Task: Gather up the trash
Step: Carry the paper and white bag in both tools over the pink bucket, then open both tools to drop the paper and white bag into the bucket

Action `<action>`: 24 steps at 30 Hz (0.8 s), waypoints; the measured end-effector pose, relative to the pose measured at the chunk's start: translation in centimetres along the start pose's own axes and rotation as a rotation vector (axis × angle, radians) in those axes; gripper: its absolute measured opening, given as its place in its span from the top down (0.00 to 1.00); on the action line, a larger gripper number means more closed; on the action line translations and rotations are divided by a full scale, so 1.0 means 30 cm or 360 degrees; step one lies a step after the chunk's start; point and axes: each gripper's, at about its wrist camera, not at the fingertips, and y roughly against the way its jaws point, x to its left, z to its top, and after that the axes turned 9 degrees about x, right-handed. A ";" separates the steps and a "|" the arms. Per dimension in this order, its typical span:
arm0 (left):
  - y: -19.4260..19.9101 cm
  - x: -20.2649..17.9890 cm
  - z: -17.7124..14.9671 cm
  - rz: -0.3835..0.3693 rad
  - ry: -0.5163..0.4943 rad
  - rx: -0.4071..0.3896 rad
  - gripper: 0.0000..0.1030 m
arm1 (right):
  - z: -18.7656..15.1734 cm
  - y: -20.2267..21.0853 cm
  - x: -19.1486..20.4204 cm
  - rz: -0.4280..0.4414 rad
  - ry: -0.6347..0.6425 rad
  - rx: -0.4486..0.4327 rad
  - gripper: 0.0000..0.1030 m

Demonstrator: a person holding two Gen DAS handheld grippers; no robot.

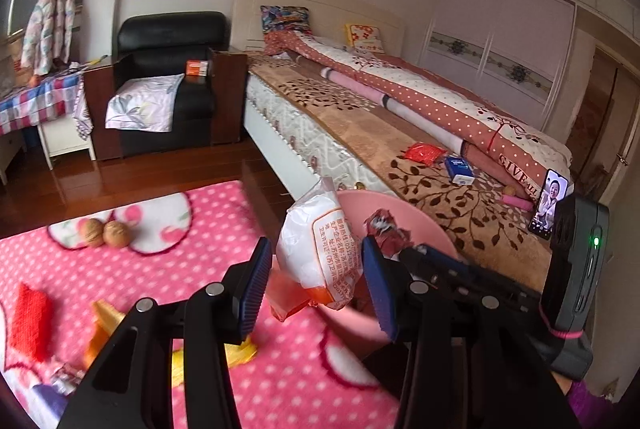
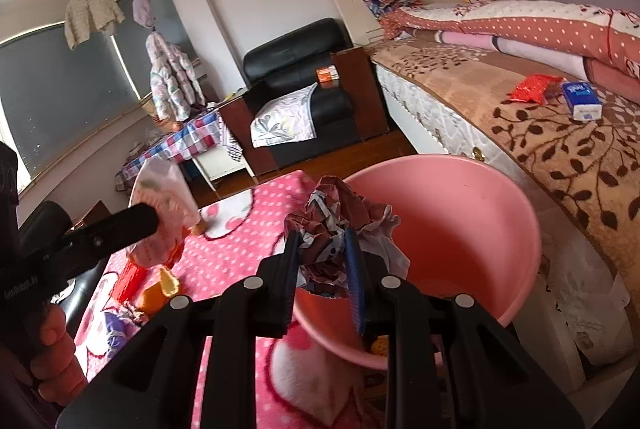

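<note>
Black finger frames fill the bottom of both views, each pair tipped with blue ribbed pads. Between the pads of the right gripper (image 2: 323, 261) sits a crumpled maroon-and-white wrapper (image 2: 340, 225), pinched at a narrow gap; the jaws press into it from both sides. That gripper slopes downward, and the wrapper hangs at the near rim of the pink basin (image 2: 472, 213), which lies directly ahead of the fingers and just beside the bed (image 2: 560, 149).

Off to the right gripper's left, the left gripper (image 1: 316, 281) shows as a dark bar with a person's hand (image 2: 52, 357) curled round its handle low down. Its jaws stand about half open around a white plastic bag with orange print (image 1: 320, 249); the right pad touches the bag, but whether the left pad presses on it cannot be told. It too slopes downward, with the basin just ahead and slightly right.

Below and left of the left gripper, on the pink dotted rug (image 1: 168, 269), lie two walnuts (image 1: 106, 233), a red wrapper (image 1: 30, 321) and yellow scraps (image 1: 104, 325).
</note>
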 end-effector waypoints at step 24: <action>-0.291 -0.044 0.058 -0.0087 0.0044 0.0217 0.52 | -0.013 -0.088 -0.125 -0.0063 -0.0130 0.0099 0.76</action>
